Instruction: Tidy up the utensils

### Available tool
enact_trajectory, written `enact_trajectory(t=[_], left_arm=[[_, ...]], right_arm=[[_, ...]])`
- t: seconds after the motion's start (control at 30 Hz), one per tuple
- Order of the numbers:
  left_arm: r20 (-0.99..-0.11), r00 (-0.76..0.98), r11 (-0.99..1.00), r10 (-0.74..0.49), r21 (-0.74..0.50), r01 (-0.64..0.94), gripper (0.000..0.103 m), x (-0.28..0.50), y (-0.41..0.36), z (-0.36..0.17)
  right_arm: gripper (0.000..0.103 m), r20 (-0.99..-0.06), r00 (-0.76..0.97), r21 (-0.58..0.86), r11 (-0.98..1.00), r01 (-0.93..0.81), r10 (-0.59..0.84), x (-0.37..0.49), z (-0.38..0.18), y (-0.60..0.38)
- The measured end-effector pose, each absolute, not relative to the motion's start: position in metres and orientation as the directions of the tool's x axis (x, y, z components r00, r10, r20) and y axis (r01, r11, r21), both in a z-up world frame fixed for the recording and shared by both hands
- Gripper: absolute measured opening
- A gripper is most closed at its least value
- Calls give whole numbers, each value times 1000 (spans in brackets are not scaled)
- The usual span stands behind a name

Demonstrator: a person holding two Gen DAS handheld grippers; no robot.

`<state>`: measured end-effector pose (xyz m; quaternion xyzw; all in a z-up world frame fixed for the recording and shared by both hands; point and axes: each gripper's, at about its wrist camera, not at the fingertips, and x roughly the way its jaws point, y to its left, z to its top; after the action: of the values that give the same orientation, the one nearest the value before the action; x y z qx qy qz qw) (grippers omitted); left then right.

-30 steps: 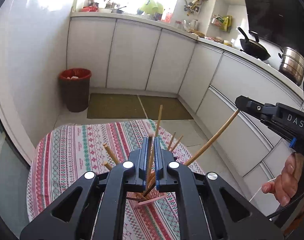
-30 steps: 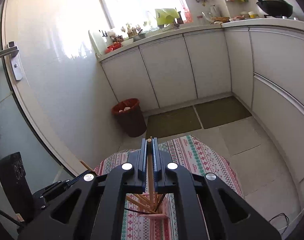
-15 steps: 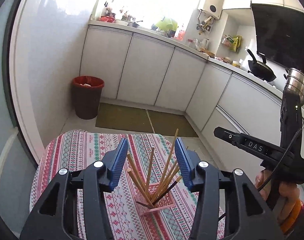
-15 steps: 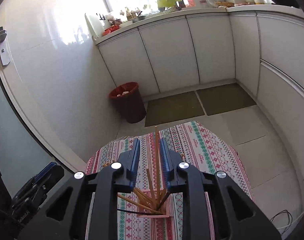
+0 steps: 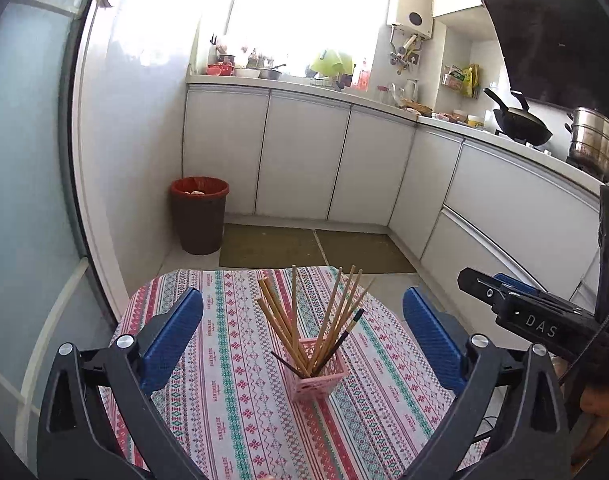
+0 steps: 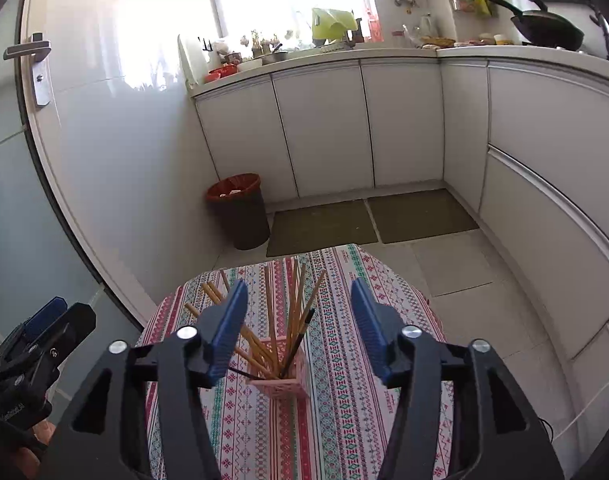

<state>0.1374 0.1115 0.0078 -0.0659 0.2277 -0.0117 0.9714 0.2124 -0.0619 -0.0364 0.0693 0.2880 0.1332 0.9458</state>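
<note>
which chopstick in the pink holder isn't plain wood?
The dark one with a black tip, leaning right in the pink holder as the left wrist view shows it. The other chopsticks are all light tan wood.

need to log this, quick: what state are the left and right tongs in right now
Left tongs: jaws opening, holding nothing; chopsticks stand free in the pink basket.
Right tongs: jaws opening, holding nothing.

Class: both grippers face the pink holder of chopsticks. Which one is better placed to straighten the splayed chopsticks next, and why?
Probably the right gripper: its opening jaws already frame the chopsticks above the pink holder. The left gripper sits farther back, jaws opening wide.
</note>
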Motion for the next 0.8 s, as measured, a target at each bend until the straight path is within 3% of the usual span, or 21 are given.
enact_trajectory(t=[0.2, 0.27, 0.43, 0.8], left_arm=[[-411, 910, 994, -51, -110, 6, 96, 87, 91, 9], [-398, 916, 995, -55, -103, 14, 96, 70, 84, 7], [-462, 881, 994, -98, -90, 63, 96, 46, 66, 0], [-447, 889, 995, -101, -55, 85, 96, 16, 53, -3]], right_arm=[[94, -537, 812, 158, 973, -168, 227, 158, -42, -87], [96, -549, 809, 153, 976, -152, 212, 141, -45, -94], [96, -553, 823, 125, 989, -77, 134, 103, -52, -109], [96, -557, 826, 116, 993, -29, 89, 71, -48, -119]])
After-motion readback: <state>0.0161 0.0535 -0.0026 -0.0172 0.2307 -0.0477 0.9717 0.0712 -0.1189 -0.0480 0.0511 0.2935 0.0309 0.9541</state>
